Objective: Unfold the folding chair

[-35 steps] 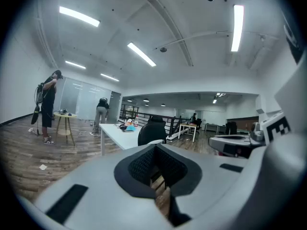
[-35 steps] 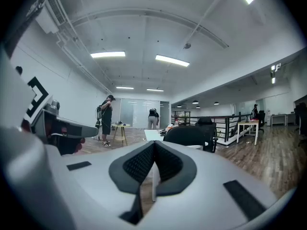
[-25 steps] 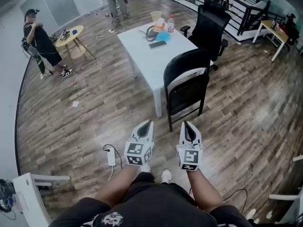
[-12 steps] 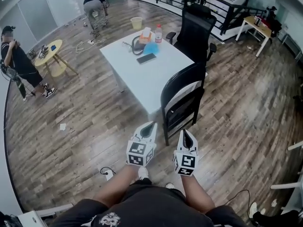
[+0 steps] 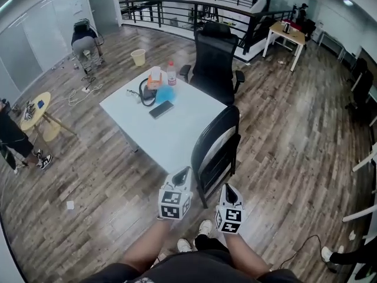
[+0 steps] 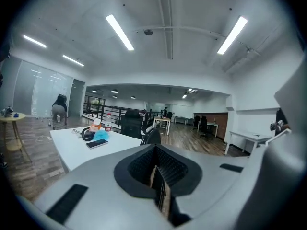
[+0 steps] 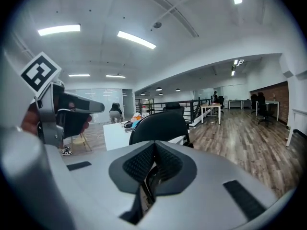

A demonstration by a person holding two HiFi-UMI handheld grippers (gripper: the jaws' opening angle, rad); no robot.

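Observation:
The black folding chair (image 5: 215, 151) stands folded on the wood floor, against the near right corner of the white table (image 5: 140, 135). Its curved back also shows in the left gripper view (image 6: 153, 136) and the right gripper view (image 7: 159, 123). My left gripper (image 5: 184, 171) is shut and empty, just short of the chair's left side. My right gripper (image 5: 227, 188) is also shut and empty, near the chair's lower front edge. Neither touches the chair. In their own views both grippers, left (image 6: 157, 175) and right (image 7: 150, 177), have their jaws closed together with nothing between them.
A black office chair (image 5: 214, 56) stands behind the table. On the table lie a phone (image 5: 161, 109), headphones (image 5: 145, 92), a blue cloth and a bottle (image 5: 171, 73). A railing runs along the back. A small round table (image 5: 36, 111) and a person (image 5: 13, 141) are at the left.
I have walked toward the chair, so both grippers are closer to it and the table fills more of the view. The chair has stayed folded. Both grippers stayed shut.

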